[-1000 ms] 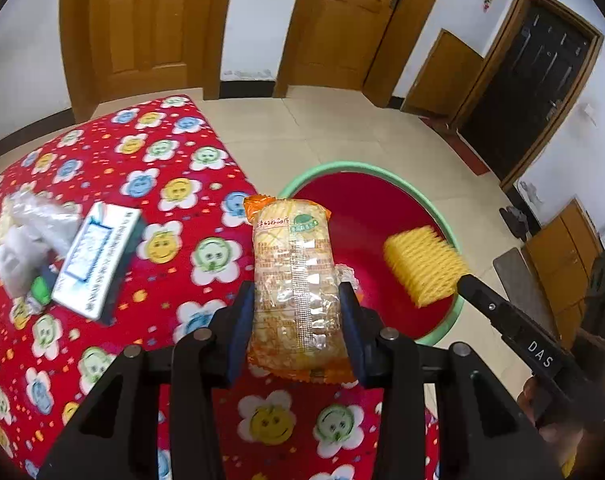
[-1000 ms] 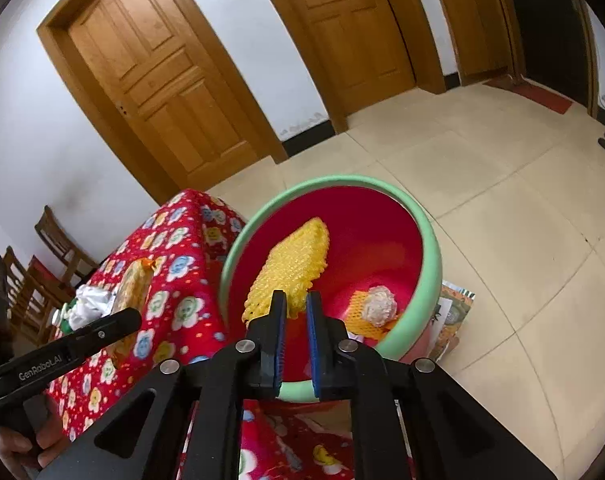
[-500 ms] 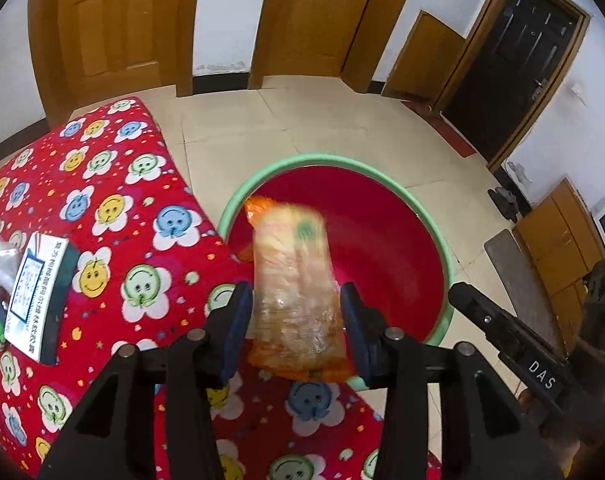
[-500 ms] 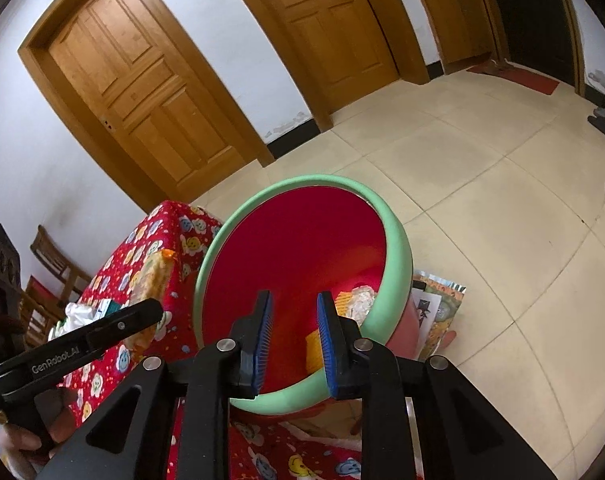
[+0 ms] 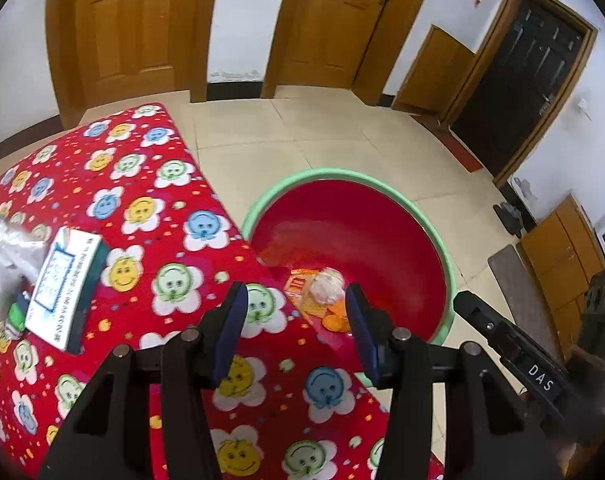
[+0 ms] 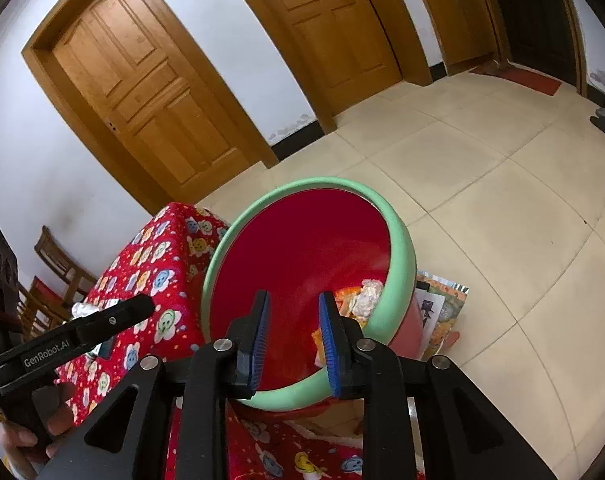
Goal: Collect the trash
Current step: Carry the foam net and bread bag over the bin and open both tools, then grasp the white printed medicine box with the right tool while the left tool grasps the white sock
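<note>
Trash: orange clear-plastic snack wrapper now lies in our green-rimmed red basin | left tongs spread wide, empty | right tongs parted, empty | white-and-teal carton waits on worktop.

The left camera sits up over the table and looks down and forward past its own fingers. The right camera is close to the red bin and looks down into it from above. Both views share the bin, the table edge, the tiled floor and the wooden doors.
</note>
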Motion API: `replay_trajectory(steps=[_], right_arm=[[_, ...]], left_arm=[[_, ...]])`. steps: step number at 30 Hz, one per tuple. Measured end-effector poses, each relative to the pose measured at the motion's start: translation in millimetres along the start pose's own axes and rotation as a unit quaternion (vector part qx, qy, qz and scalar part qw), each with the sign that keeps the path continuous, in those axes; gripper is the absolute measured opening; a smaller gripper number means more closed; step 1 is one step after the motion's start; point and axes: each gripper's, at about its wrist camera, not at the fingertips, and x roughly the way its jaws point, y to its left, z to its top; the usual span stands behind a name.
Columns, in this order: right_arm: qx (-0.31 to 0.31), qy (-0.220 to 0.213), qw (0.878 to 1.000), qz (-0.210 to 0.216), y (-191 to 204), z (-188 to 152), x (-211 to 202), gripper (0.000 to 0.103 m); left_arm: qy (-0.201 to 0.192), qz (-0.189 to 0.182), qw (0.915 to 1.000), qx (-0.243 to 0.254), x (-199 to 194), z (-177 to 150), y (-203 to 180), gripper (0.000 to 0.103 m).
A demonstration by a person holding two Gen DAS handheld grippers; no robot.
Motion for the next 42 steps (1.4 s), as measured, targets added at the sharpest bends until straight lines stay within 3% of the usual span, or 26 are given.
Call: replay_trajectory(steps=[3,8,16,19,32,42], right_arm=[[-0.003,-0.001,1.000,0.002,4,0,-1,0.039],[-0.007,0.001,1.000,0.002,10,0,-1,0.046],[-0.017,0.006,1.000,0.005,23,0,-2,0.048],[-0.021,0.006,1.000,0.005,29,0,-1,0.056],[-0.039,0.020,0.999,0.005,53,-4,9,0.057],[-0.062,0.037,0.997,0.015,78,-3,27,0.057]], left_arm=[[-0.008,0.008,0.9999,-0.010,-9,-1,9,0.051],[-0.022,0.022,0.9989,-0.034,-23,1,33,0.051],[-0.045,0.057,0.9945,-0.075,-46,-1,80,0.051],[-0.053,0.073,0.9913,-0.096,-55,-3,102,0.051],[-0.066,0.143,0.9718,-0.175,-72,-20,189,0.051],[-0.052,0.157,0.9625,-0.215,-61,-29,229,0.051]])
